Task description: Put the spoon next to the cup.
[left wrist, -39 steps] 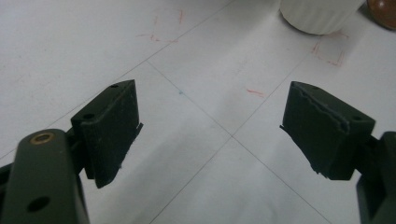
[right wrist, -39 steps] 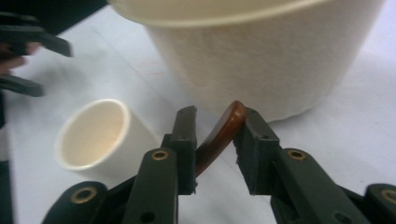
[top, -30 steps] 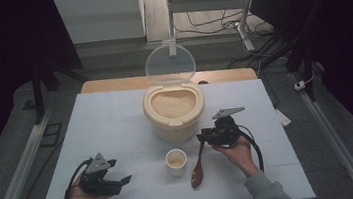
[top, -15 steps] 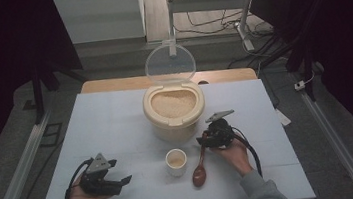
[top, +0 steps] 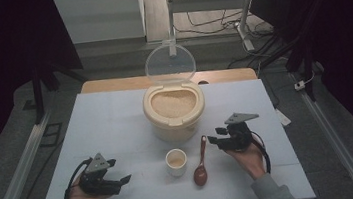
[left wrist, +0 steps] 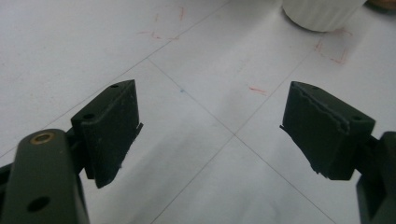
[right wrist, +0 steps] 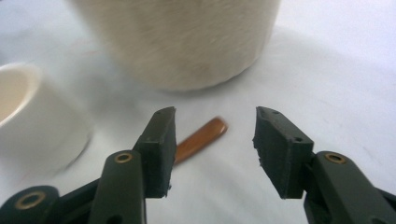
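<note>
Gaping wide and empty, the right gripper [right wrist: 212,140] hangs just beside the brown wooden spoon [top: 201,162] — the left gripper [left wrist: 210,126] likewise spread over the white table [top: 112,127].

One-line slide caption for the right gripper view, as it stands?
Open right gripper approaches the brown spoon handle lying on the table before the cream rice container, white cup alongside.

One rice container [top: 174,111], one cup [top: 175,161], one spoon [top: 201,166], two grippers

Black grippers [top: 104,177], grey sleeves [top: 271,195]
</note>
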Demonstrator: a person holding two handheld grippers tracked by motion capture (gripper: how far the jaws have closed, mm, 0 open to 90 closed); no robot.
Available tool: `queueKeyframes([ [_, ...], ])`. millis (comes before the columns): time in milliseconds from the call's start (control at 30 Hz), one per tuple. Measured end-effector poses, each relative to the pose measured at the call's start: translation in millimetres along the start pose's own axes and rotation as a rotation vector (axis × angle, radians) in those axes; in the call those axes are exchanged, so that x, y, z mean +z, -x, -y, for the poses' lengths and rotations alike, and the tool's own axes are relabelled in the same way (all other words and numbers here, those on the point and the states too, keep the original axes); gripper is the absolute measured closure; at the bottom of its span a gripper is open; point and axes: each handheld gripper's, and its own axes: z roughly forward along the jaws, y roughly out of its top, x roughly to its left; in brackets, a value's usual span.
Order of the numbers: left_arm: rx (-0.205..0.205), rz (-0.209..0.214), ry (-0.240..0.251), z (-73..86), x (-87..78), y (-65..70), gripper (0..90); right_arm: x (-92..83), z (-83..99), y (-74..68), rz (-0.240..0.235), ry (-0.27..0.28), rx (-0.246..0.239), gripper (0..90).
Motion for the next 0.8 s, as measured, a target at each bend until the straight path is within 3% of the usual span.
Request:
queueKeyframes([
  [133, -0.004, -0.006, 0.005, 0.0, -0.4, -0.3, 18.5, -27.1, 16.2, -0.3, -0.040, 0.041, -0.034, 48.1],
  [400, -0.013, -0.016, 0.012, -0.2, -0.2, -1.0, 18.3, -62.3, 44.2, 3.0, -0.053, 0.081, -0.071, 48.0],
  [800, -0.022, -0.026, 0.024, 0.2, -2.8, -2.3, 17.9, -73.9, 60.2, 5.6, -0.046, 0.083, -0.097, 48.0],
])
